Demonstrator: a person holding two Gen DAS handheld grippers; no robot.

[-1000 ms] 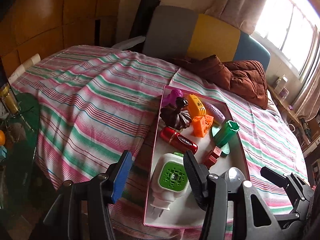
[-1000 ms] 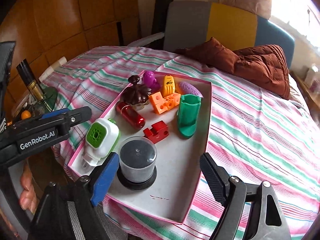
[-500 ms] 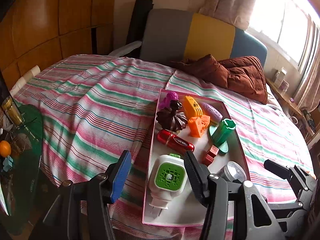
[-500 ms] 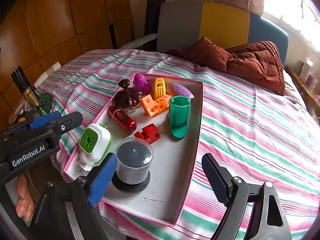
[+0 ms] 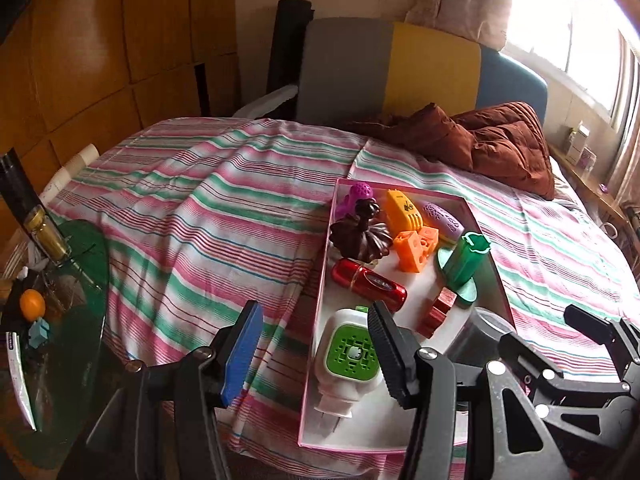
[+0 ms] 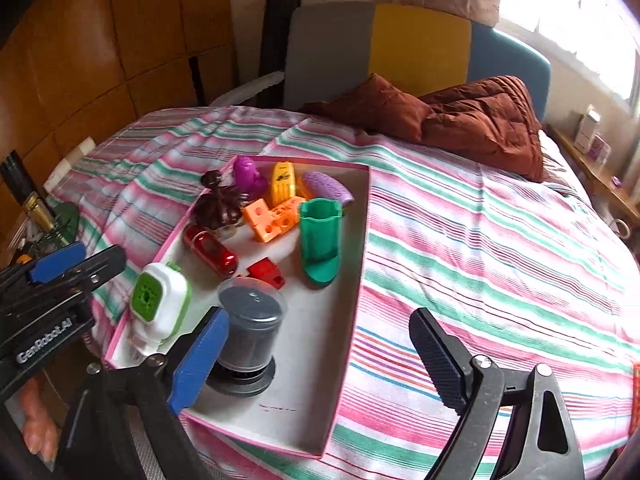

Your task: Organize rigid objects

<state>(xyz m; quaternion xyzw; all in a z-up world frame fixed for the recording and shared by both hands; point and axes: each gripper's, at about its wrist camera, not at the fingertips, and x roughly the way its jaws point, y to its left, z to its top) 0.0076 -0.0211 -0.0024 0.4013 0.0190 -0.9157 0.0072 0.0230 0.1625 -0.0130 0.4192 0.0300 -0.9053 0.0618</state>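
A pink-rimmed white tray (image 6: 352, 280) lies on the striped bed, with a grey lidded canister (image 6: 250, 328), a white-and-green plug-in device (image 6: 158, 308), a red capsule (image 6: 210, 250), a red block (image 6: 266, 272), a green holder (image 6: 320, 240), orange cubes (image 6: 272, 218) and several small toys. My right gripper (image 6: 316, 360) hovers over the tray's near end. Its jaws are opening, and the canister stands free just inside the blue pad (image 6: 198, 360). My left gripper (image 5: 314, 354) is open above the tray's left wall (image 5: 316, 320), beside the plug-in device (image 5: 352, 356).
A brown quilt (image 6: 472, 120) lies at the head of the bed below a grey, yellow and blue headboard (image 6: 376, 40). A green glass side table (image 5: 68, 280) with a bottle and an orange stands left of the bed. A person's fingers (image 6: 36, 432) show at lower left.
The right gripper's jaws have spread a little wider around the canister. Both views have tilted slightly, and everything on the tray has stayed in place.
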